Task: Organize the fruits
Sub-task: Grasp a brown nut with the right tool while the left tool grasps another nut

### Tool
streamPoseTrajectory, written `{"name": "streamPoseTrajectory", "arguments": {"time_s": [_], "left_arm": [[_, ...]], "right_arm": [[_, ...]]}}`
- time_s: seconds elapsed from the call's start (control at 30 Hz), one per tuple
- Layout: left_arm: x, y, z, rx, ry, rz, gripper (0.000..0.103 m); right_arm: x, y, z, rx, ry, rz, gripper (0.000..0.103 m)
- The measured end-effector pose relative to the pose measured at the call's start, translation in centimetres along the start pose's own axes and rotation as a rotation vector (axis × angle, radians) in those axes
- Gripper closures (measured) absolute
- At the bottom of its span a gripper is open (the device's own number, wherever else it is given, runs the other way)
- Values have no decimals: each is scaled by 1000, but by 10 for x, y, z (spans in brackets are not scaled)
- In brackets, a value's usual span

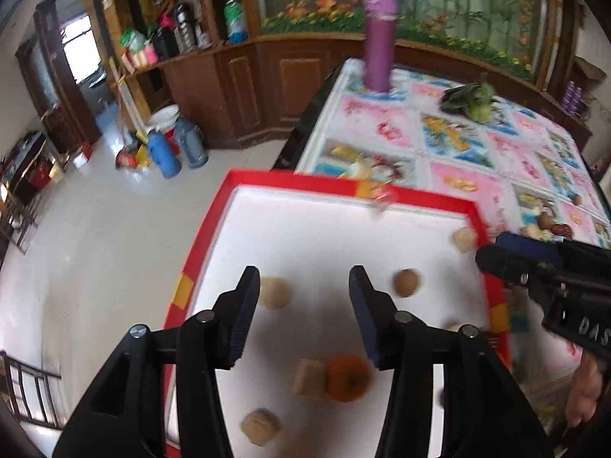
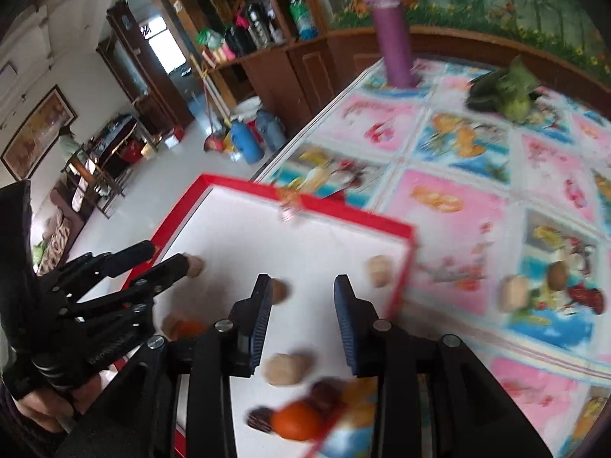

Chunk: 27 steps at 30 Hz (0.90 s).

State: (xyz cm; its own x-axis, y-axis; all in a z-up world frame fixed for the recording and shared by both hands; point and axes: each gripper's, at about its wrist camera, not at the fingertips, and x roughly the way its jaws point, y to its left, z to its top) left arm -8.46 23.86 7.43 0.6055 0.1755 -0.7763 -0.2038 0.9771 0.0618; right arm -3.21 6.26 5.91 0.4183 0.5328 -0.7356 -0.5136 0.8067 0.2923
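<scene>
A shallow box with a red rim (image 1: 343, 185) and white floor sits at the table's near left corner. Inside lie an orange (image 1: 347, 378), a pale walnut (image 1: 309, 376) touching it, and several more walnuts (image 1: 406, 282). My left gripper (image 1: 303, 305) hovers open above the box floor, empty. My right gripper (image 2: 303, 316) is also open and empty over the box's near right part, above a walnut (image 2: 286, 368), an orange (image 2: 298, 420) and dark red dates (image 2: 259, 420). On the tablecloth to the right lie a walnut (image 2: 515, 294), a brown nut (image 2: 557, 273) and a red date (image 2: 584, 297).
A purple bottle (image 1: 378, 38) stands at the table's far edge, with a green leafy vegetable (image 1: 473, 101) to its right. The patterned cloth (image 2: 458, 210) covers the table. The floor drops away left of the box, with blue flasks (image 1: 164, 152) by a wooden cabinet.
</scene>
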Motion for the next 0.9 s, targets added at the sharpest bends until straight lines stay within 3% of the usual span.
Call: {"name": "streamPoseTrajectory", "arguments": {"time_s": [0.2, 0.47, 0.77, 0.9], "left_arm": [[-32, -62, 7, 114, -70, -136, 49], [-27, -141, 22, 228, -51, -237, 49], [19, -218, 45, 358, 28, -301, 49], [35, -234, 48, 403, 37, -343, 49]], "right_arm": [[-69, -90, -11, 98, -109, -114, 69], [-133, -213, -26, 303, -181, -262, 68], [-131, -310, -17, 508, -217, -288, 68], [-108, -324, -10, 517, -186, -282, 68]]}}
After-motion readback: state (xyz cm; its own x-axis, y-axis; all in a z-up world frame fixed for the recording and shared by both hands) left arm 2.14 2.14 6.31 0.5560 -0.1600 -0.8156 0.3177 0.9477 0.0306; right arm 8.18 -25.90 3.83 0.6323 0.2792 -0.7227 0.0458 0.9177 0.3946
